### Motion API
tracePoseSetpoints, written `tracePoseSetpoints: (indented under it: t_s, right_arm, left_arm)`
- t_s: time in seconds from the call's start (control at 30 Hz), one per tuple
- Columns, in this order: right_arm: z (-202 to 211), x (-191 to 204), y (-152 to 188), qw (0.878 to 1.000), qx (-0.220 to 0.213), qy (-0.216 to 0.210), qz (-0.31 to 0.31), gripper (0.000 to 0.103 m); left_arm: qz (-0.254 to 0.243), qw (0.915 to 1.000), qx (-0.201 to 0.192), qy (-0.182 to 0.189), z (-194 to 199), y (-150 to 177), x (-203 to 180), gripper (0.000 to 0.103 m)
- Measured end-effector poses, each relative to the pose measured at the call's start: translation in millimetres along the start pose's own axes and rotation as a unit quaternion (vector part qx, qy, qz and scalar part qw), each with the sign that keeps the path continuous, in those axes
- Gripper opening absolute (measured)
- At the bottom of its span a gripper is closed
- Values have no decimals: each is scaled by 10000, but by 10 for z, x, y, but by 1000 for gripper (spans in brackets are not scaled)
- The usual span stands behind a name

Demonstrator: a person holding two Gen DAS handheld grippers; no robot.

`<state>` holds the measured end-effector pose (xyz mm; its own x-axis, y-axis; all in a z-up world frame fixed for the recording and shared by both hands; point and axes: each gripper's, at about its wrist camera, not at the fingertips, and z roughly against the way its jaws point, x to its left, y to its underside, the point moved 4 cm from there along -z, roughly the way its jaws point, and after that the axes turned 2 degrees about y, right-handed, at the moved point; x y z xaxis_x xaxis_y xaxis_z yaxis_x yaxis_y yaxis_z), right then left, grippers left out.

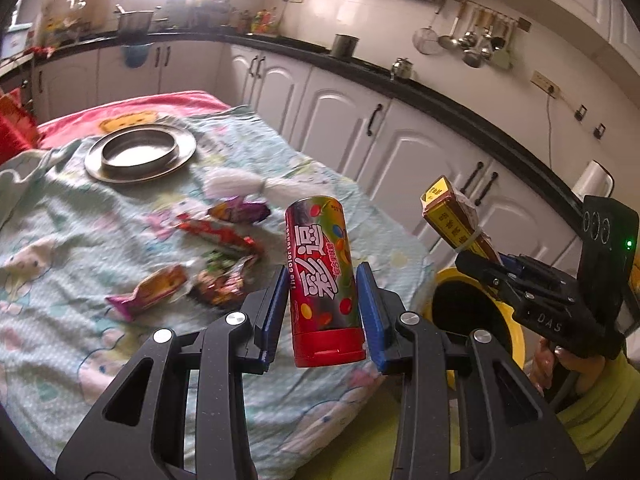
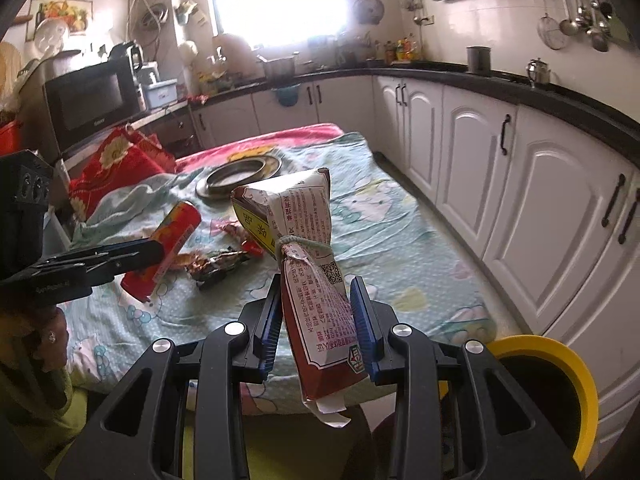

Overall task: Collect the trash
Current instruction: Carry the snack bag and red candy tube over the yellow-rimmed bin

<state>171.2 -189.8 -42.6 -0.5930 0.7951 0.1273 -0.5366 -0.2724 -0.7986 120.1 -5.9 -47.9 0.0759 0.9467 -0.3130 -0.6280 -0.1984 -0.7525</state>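
- The kitchen's white cabinets [image 2: 552, 216] run along the right of both grippers.
- A table under a pale printed cloth [image 1: 80, 280] lies ahead of them.
- A yellow-rimmed bin [image 2: 560, 364], partly cut off, sits low beside the right gripper [image 2: 316, 320].
- A metal dish [image 1: 140, 152] rests far ahead.
- The right gripper is clamped on a tied packet [image 2: 316, 280].
- The left gripper [image 1: 322, 300] is clamped on a red candy tube [image 1: 320, 276].
- Blurred sweet wrappers [image 1: 216, 260] lie just beyond.

We see a red candy tube [image 1: 322, 280] printed with multicoloured sweets, a brown-and-cream packet [image 2: 316, 280] with a yellow label, blue-padded black tongs [image 1: 324, 300], a pale green cartoon-print blanket [image 1: 80, 240], and a yellow-rimmed bin [image 2: 560, 364].
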Motion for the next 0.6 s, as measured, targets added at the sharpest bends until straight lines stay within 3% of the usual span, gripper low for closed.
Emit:
tracePoseSetpoints:
  t_s: [0.6]
  right_arm:
    - [405,-413,104,9973,-323,401,-528,32]
  left_arm:
    - [-471,9981,53,387,-229,-69,-566,28]
